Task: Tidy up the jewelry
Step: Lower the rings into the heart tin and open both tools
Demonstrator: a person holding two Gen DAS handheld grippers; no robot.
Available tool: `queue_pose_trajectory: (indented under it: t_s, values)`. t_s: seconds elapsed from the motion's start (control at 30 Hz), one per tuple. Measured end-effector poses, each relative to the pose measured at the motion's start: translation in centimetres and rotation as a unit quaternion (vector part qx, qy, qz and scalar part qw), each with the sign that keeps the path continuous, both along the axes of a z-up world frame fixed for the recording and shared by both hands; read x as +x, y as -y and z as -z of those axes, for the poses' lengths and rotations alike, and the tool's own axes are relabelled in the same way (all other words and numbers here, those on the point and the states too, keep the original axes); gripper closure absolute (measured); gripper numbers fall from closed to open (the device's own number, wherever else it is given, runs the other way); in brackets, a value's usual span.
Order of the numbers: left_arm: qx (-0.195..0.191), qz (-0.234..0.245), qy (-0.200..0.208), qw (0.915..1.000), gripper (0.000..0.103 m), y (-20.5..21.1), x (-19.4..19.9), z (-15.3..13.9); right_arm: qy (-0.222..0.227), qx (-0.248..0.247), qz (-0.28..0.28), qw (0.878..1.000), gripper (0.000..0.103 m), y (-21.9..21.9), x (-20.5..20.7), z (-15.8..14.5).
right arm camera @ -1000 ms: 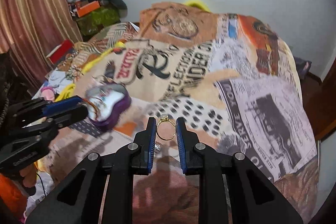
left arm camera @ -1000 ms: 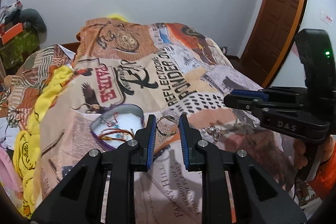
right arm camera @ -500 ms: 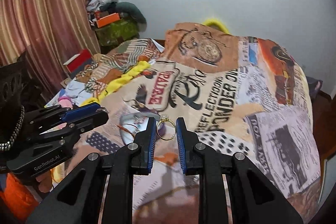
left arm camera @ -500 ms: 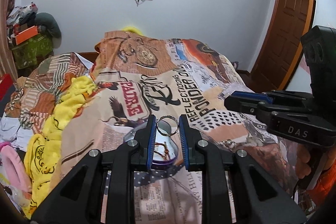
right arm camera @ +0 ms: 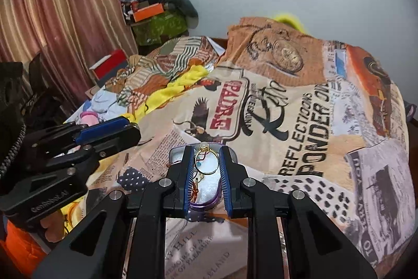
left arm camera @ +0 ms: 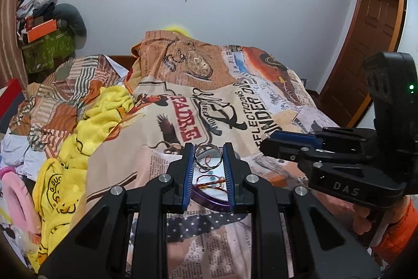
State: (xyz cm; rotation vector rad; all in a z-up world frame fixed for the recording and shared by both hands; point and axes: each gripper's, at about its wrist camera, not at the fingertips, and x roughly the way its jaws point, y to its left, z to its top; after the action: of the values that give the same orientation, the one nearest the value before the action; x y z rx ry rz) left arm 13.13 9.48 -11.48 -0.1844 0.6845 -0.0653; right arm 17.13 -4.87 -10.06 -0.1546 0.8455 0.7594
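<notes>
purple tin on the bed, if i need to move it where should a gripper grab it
Judging by its shape, pinch the purple tin's near rim wall, one finger inside and one outside, coming from above: it lies open and shallow on the soft bedspread, with red cord inside.

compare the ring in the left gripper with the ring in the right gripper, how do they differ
The silver ring in the left gripper is a plain, broader band; the gold ring in the right gripper is a thin wire hoop. The gold ring carries a small setting on top; the silver ring shows none. Both are pinched upright between blue pads, above the purple tin.
</notes>
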Motion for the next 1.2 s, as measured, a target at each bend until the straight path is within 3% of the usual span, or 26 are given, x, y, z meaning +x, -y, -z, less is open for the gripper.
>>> queue_pose_trajectory:
  t_s: [0.23,0.43,1.0,1.2]
  values:
    - [-0.006,0.004,-0.023,0.9997,0.082,-0.6,1.5,1.7,-0.043,-0.004,-0.004,0.999,0.086,-0.9,1.5,2.0]
    - [-0.043,0.013,-0.054,0.9975,0.082,-1.4,3.2,3.5,-0.08,-0.014,-0.005,0.997,0.086,-1.7,2.8,3.7]
    - [-0.045,0.021,-0.094,0.9943,0.082,-1.3,5.1,6.1,-0.083,-0.051,-0.016,0.995,0.085,-2.7,3.3,5.3]
    - [-0.019,0.012,-0.089,0.9958,0.082,-1.0,4.7,5.5,-0.082,-0.062,-0.025,0.994,0.085,-3.2,3.0,5.3]
